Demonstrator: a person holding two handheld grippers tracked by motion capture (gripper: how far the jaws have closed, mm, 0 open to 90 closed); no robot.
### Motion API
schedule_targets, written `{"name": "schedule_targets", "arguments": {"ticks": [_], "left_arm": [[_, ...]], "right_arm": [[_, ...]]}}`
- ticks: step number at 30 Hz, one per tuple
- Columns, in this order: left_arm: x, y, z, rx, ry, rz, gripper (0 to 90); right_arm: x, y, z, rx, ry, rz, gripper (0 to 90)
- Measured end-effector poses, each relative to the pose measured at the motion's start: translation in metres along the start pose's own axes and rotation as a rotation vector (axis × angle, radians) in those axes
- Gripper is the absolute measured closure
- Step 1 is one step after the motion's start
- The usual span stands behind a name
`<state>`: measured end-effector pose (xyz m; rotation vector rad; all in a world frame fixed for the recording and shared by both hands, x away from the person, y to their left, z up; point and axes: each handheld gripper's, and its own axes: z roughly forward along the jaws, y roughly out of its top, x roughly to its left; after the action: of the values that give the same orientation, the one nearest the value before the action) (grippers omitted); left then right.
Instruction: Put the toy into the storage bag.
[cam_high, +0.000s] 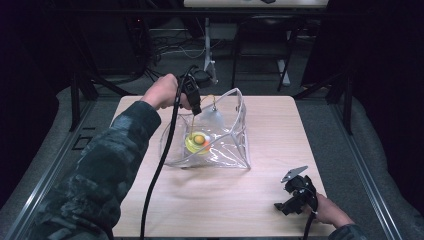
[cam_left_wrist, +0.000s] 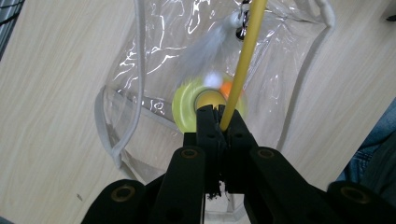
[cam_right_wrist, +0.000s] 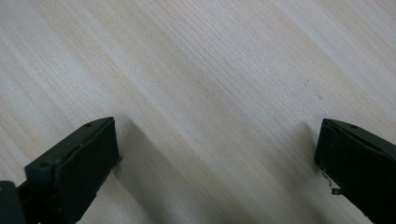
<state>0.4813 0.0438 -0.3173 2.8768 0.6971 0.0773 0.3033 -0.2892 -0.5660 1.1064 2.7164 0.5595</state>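
Left gripper at the far-left edge of the clear plastic bag, jaws pinched tight on a thin yellow stick running down into the bag. Yellow ring toy with orange bit sits inside the bag, mid-table. White feathery piece hangs beside the stick. Right gripper rests near the front-right corner, jaws wide apart, holding nothing, bare wood between them.

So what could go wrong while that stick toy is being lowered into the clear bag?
The left gripper pinches only the thin yellow stick, so it might slip or swing. The feather and bell end could catch on the bag's rim instead of dropping in. The clear bag looks light, and the right gripper rests open on the table, not steadying it, so it might shift.
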Motion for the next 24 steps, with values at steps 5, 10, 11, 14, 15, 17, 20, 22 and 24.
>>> {"name": "schedule_targets", "arguments": {"ticks": [5,10,11,14,15,17,20,22,24], "left_arm": [[0.001,-0.003,0.010,-0.008,-0.009,-0.008,88.2],[0.002,-0.005,0.015,-0.031,-0.007,-0.016,88.2],[0.002,-0.004,0.018,-0.033,-0.005,-0.014,88.2],[0.002,-0.005,0.022,-0.030,-0.009,-0.016,88.2],[0.002,-0.005,0.024,-0.028,-0.010,-0.017,88.2],[0.003,-0.005,0.029,-0.037,-0.011,-0.023,88.2],[0.003,-0.004,0.037,-0.051,0.001,-0.026,88.2],[0.002,-0.005,0.040,-0.050,0.010,-0.019,88.2],[0.003,-0.006,0.043,-0.058,0.010,-0.026,88.2]], "right_arm": [[0.000,0.000,0.000,0.002,-0.001,0.001,0.0],[0.000,0.000,0.000,-0.001,-0.002,0.002,0.0],[0.000,0.000,0.000,0.002,-0.002,0.004,0.0],[0.000,0.000,0.000,0.001,-0.001,0.002,0.0],[0.000,0.000,0.000,0.001,0.000,0.000,0.0],[0.000,0.000,0.001,-0.007,0.004,0.003,0.0],[0.001,-0.001,0.001,-0.019,0.006,0.006,0.0],[0.000,0.000,-0.001,0.003,-0.018,-0.012,0.0],[0.001,0.000,0.001,-0.012,0.002,0.004,0.0]]}}
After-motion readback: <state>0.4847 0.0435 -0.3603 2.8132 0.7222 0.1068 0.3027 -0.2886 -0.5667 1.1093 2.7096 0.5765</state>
